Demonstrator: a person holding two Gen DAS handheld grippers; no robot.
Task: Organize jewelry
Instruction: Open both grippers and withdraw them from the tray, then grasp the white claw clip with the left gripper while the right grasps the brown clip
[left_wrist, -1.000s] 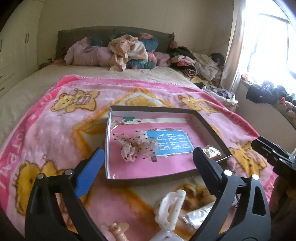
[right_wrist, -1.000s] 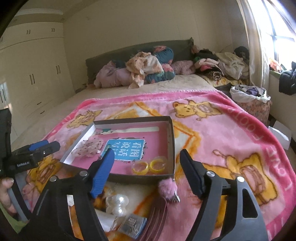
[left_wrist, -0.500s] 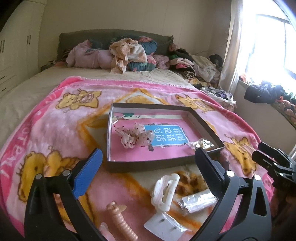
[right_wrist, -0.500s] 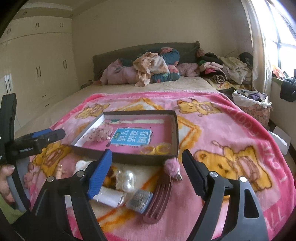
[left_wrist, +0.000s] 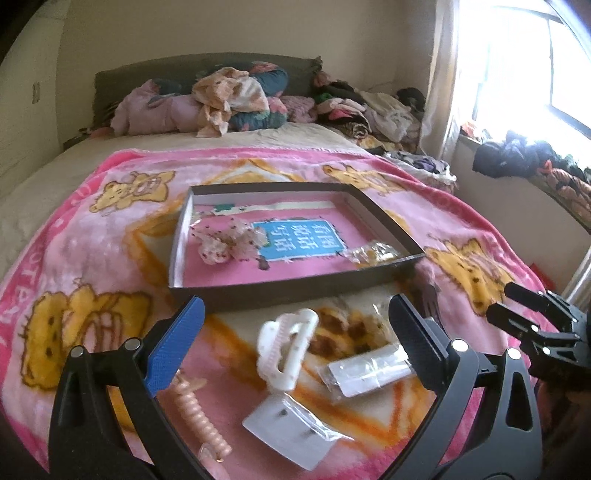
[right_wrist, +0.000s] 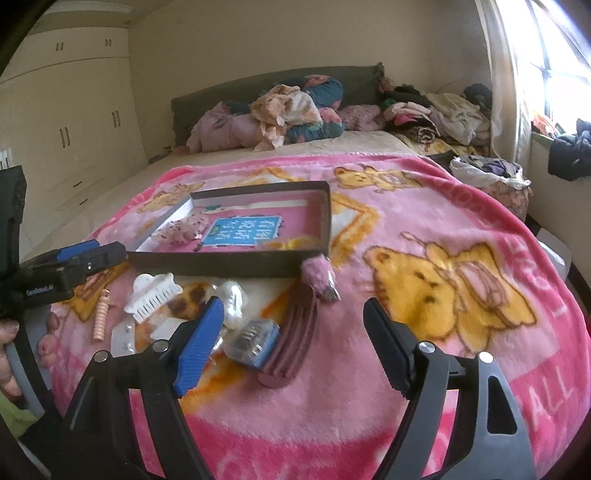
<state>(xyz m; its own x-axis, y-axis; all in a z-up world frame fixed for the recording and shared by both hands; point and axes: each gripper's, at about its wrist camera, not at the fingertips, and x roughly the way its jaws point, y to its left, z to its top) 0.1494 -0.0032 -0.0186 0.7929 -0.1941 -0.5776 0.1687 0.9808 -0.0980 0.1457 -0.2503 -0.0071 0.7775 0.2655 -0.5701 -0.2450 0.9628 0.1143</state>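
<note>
A shallow dark box (left_wrist: 288, 291) (right_wrist: 229, 264) with a pink floor lies on the pink blanket; inside are a sheer bow (left_wrist: 229, 242) and yellow rings (left_wrist: 373, 253) (right_wrist: 295, 243). In front of it lie a white claw clip (left_wrist: 284, 347) (right_wrist: 151, 291), a peach spiral tie (left_wrist: 199, 417) (right_wrist: 100, 317), an earring card (left_wrist: 291, 428), a small packet (left_wrist: 369, 369), a maroon comb (right_wrist: 291, 339), a blue-edged clear packet (right_wrist: 253, 341) and a pink pompom (right_wrist: 317, 273). My left gripper (left_wrist: 295, 343) is open above the clip. My right gripper (right_wrist: 295, 343) is open above the comb.
The pink bear blanket (right_wrist: 443, 258) covers the near part of a bed. Heaped clothes and pillows (left_wrist: 229, 99) lie at the headboard. A window and cluttered sill (left_wrist: 535, 158) are on the right, white wardrobes (right_wrist: 74, 122) on the left.
Both grippers have pulled back from the box toward the near edge of the bed, so the loose items in front of the box have come into view. Both stay open.
</note>
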